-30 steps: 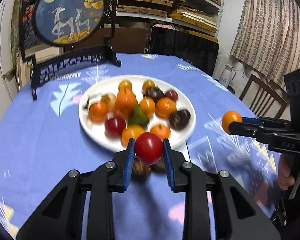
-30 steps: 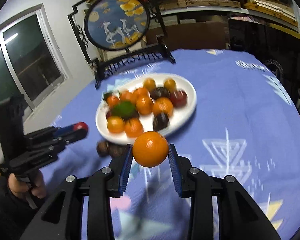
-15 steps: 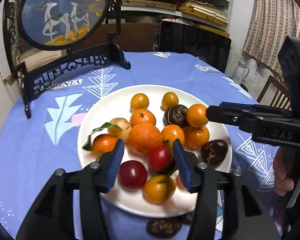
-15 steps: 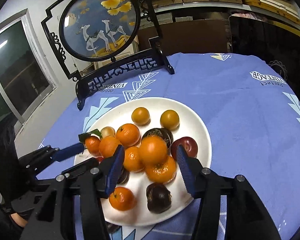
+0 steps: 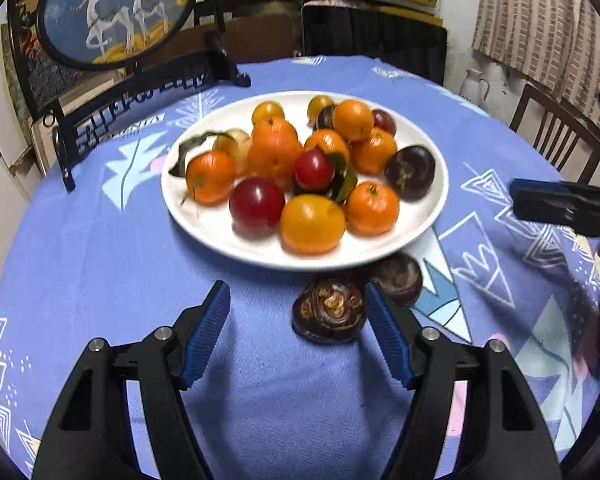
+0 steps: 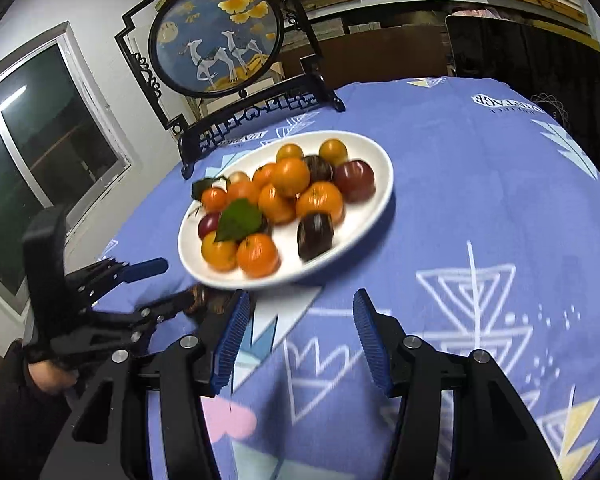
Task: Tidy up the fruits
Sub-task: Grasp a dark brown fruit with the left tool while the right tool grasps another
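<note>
The left gripper (image 5: pixel 296 332) is spread wide and holds nothing; it hovers low over the blue cloth (image 5: pixel 100 248) at the near edge of the table. A dark brown fruit (image 5: pixel 329 314) lies on the cloth between its blue pads, close to the right pad (image 5: pixel 386 340), though contact cannot be made out. A second dark fruit (image 5: pixel 398 276) lies just behind it, tucked against the near rim of the white plate (image 5: pixel 204 220).

The right gripper (image 6: pixel 298 334) is also released and empty, above bare cloth just off the plate's near rim.

The plate sits near the middle of the table, heaped with fruit: oranges (image 5: pixel 370 208), a yellow-orange one (image 5: pixel 312 222) at the near rim, a red plum (image 5: pixel 257 206) beside it, a smaller red one (image 5: pixel 314 169) on top of the pile, and a dark fruit (image 5: pixel 410 172) at the right rim. A green leaf (image 6: pixel 239 219) lies on the pile's left side in the right wrist view.

At the far left edge of the table stands a round deer screen (image 6: pixel 218 38) in a black frame. A chair (image 5: pixel 552 136) stands beyond the far right edge.
</note>
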The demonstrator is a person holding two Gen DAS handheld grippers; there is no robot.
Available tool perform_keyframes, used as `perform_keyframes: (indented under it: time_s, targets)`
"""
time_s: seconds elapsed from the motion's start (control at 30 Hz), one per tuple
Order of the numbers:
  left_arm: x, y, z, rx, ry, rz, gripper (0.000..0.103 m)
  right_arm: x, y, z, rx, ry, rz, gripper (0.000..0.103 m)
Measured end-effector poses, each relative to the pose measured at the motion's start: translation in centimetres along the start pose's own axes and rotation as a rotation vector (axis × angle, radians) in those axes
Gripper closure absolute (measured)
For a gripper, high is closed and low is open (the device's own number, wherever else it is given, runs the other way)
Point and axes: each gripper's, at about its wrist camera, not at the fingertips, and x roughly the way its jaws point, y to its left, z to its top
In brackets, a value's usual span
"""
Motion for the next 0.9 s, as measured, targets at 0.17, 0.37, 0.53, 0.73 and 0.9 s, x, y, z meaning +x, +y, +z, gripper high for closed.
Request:
perform_keyframes:
  time_s: [0.17,0.37,0.53,0.73,0.9]
  targets:
    - [0.7,-0.4,-0.1,0.018,0.011,-0.005,0.034,-0.5,-0.2,-1.2,0.019,0.0,0.007,0.048]
    - [0.6,-1.2,-0.7,0.054,0.024,-0.056,0.049,-0.5,0.2,-1.7,0.006,0.012,0.017,0.048]
    - [1.2,-0.9,-0.7,0.052,0.042,-0.113,0.043,-0.2,0.3,-2.0,0.007,0.024,0.024,0.048]
    - [2.3,0.6,-0.6,-0.007,0.068,-0.214,0.028,0.6,1.5,-2.4,-0.024,0.049,0.025,0.048]
    - [1.3,0.4,-0.7,0.012,0.044,-0.281,0.062,0.5,2.1,-2.5,-0.049,0.059,0.009,0.048]
